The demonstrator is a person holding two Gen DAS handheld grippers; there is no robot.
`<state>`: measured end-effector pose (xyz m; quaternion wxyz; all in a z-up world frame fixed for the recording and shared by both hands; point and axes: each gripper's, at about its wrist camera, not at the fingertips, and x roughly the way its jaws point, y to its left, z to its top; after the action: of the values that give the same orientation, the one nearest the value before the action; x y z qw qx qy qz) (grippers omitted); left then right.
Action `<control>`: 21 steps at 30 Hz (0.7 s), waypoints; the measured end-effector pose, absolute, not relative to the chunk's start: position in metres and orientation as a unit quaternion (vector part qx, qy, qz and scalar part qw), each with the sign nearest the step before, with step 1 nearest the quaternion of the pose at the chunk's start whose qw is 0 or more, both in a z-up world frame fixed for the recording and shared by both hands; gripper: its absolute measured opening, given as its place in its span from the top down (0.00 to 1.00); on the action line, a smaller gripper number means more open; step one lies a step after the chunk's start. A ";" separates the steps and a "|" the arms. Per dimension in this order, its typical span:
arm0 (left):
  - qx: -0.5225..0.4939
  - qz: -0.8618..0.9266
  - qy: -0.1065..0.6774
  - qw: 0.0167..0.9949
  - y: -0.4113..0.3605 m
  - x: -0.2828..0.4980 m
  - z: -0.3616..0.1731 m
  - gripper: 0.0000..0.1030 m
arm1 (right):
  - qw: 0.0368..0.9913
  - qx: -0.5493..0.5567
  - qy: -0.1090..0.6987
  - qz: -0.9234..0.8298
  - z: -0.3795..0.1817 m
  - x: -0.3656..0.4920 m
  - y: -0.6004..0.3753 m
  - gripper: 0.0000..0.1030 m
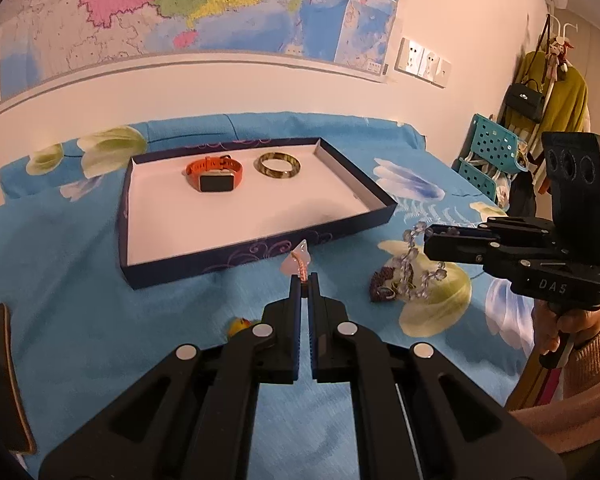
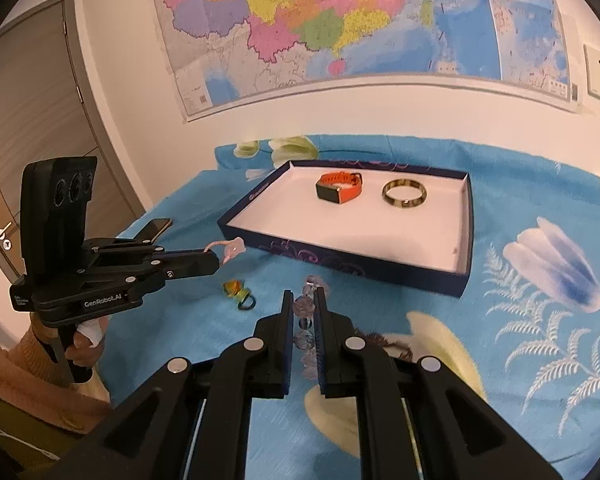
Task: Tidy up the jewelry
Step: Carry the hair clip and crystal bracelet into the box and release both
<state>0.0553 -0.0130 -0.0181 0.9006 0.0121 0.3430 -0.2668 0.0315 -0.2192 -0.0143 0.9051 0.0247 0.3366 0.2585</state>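
Left hand-held gripper [image 1: 305,280] pinches pink corded charm [image 1: 300,259]; right [image 2: 303,298] grips clear beads [image 2: 304,307].

Tray [image 1: 256,256] front half lies free; watch [image 1: 214,176] and bangle [image 1: 277,166] crowd its back.

home bedroom | floral bedsheet [image 1: 100,240] | wall map [image 2: 340,20] | coat rack [image 1: 556,80] (bag hung)
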 end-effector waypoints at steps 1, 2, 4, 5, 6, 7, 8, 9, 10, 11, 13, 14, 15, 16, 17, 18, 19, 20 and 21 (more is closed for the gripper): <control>0.012 -0.266 0.341 0.901 -0.012 0.057 -0.017 0.96 | 0.906 0.023 0.335 0.257 -0.013 0.033 -0.219 0.92; 0.012 -0.265 0.339 0.903 -0.012 0.058 -0.016 0.96 | 0.907 0.022 0.333 0.256 -0.012 0.035 -0.220 0.92; 0.012 -0.261 0.336 0.905 -0.011 0.061 -0.014 0.96 | 0.908 0.023 0.332 0.255 -0.010 0.039 -0.221 0.92; 0.011 -0.259 0.335 0.906 -0.011 0.063 -0.013 0.96 | 0.909 0.022 0.330 0.253 -0.009 0.042 -0.221 0.92; 0.010 -0.257 0.335 0.906 -0.011 0.064 -0.012 0.96 | 0.910 0.022 0.329 0.253 -0.008 0.044 -0.221 0.92; 0.011 -0.255 0.334 0.907 -0.011 0.067 -0.011 0.96 | 0.910 0.022 0.328 0.252 -0.007 0.046 -0.221 0.92; 0.011 -0.254 0.333 0.908 -0.011 0.068 -0.011 0.96 | 0.911 0.023 0.327 0.251 -0.006 0.049 -0.222 0.92; 0.011 -0.253 0.333 0.908 -0.010 0.070 -0.010 0.96 | 0.911 0.023 0.326 0.250 -0.005 0.051 -0.223 0.92; 0.012 -0.252 0.332 0.909 -0.010 0.072 -0.009 0.96 | 0.912 0.023 0.324 0.249 -0.004 0.054 -0.223 0.92; 0.013 -0.251 0.331 0.909 -0.011 0.073 -0.009 0.96 | 0.913 0.023 0.323 0.249 -0.003 0.055 -0.224 0.92; 0.014 -0.249 0.332 0.910 -0.011 0.077 -0.009 0.96 | 0.915 0.022 0.319 0.247 0.000 0.060 -0.224 0.92; 0.014 -0.248 0.331 0.910 -0.011 0.079 -0.008 0.96 | 0.916 0.022 0.316 0.246 0.002 0.062 -0.225 0.92; 0.015 -0.247 0.331 0.911 -0.012 0.082 -0.008 0.96 | 0.917 0.022 0.314 0.246 0.003 0.064 -0.225 0.92; 0.015 -0.247 0.331 0.911 -0.012 0.083 -0.008 0.96 | 0.917 0.021 0.313 0.245 0.005 0.068 -0.225 0.92; 0.015 -0.246 0.331 0.911 -0.013 0.085 -0.007 0.96 | 0.918 0.021 0.311 0.245 0.006 0.069 -0.226 0.92; 0.016 -0.246 0.331 0.911 -0.013 0.086 -0.007 0.96 | 0.919 0.021 0.310 0.244 0.007 0.073 -0.226 0.92; 0.015 -0.246 0.331 0.911 -0.014 0.089 -0.007 0.96 | 0.919 0.023 0.309 0.245 0.008 0.075 -0.226 0.92; 0.015 -0.245 0.332 0.911 -0.014 0.091 -0.007 0.96 | 0.918 0.026 0.309 0.247 0.009 0.079 -0.227 0.92; 0.014 -0.246 0.333 0.910 -0.014 0.093 -0.007 0.96 | 0.919 0.026 0.308 0.245 0.010 0.082 -0.227 0.92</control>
<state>0.0928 -0.0140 -0.0066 0.9103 0.0137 0.3327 -0.2459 0.0816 -0.2267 0.0095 0.9187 0.0261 0.3083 0.2454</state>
